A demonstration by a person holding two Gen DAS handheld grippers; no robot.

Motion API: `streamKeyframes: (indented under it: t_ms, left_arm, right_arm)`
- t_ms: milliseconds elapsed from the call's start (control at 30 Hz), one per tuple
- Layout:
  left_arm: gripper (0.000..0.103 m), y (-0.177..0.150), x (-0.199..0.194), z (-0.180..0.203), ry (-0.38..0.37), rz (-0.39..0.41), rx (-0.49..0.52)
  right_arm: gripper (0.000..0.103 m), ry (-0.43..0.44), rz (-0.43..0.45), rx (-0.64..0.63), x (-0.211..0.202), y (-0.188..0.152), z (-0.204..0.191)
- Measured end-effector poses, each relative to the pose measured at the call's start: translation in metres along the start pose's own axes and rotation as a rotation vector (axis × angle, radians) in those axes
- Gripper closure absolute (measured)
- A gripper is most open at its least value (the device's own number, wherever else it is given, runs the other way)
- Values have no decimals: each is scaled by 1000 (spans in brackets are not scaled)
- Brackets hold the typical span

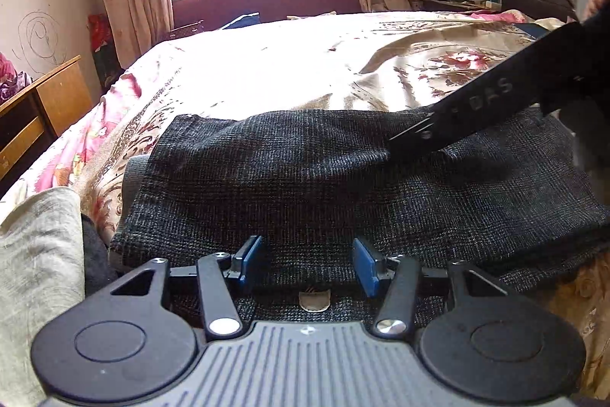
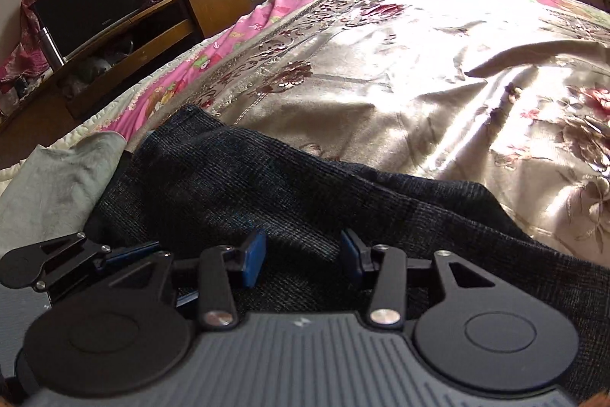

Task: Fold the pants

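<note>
Dark grey woven pants [image 1: 312, 185] lie folded in layers on the bed's near edge; they also show in the right wrist view [image 2: 267, 201]. My left gripper [image 1: 308, 264] is open, its blue pads [image 1: 249, 256] spread just above the near edge of the pants, holding nothing. My right gripper [image 2: 303, 256] is open over the pants, blue pads [image 2: 254, 256] apart. In the left wrist view the right gripper's black body [image 1: 476, 109] reaches in from the right over the far part of the pants. The left gripper's linkage [image 2: 57, 262] shows at the left of the right wrist view.
A satin floral bedspread [image 1: 305, 71] covers the bed, with a pink quilt [image 2: 236, 37] at its left side. A grey cloth [image 1: 38, 273] lies left of the pants. A wooden cabinet [image 1: 38, 109] stands at the left wall. Window and curtains are beyond the bed.
</note>
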State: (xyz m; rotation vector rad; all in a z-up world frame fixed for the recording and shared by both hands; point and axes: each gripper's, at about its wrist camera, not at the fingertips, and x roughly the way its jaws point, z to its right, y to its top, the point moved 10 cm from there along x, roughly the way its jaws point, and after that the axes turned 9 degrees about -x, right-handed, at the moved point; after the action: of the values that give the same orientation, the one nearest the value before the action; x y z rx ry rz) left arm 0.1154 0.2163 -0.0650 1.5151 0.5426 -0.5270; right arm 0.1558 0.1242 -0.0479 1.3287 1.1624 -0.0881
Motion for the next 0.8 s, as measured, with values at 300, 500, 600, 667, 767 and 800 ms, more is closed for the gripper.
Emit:
streamKeyframes:
  t_ms: [300,500,600,667,767,800]
  left_arm:
    - [38,12,-4,47,-73,12,92]
    - [38,17,-1,116,-181,-16,217]
    - [38,14,0,137,-185,-32,303]
    - [38,13,-3,145,-209,-53,313]
    - [38,15,-6,161,-256,-80,311]
    - [38,15,-8,169,-275,-84,310]
  right_arm:
    - [56,-171,83,385,-114,-72,150]
    - [56,55,39,565,-99,-105,168]
    - [56,147,41,589,-89,-104,170]
    - [57,187,43,585,-83,-99,176]
    - [58,240,50,609,-69,-89,185]
    - [56,255,49,610,-66,-84,185]
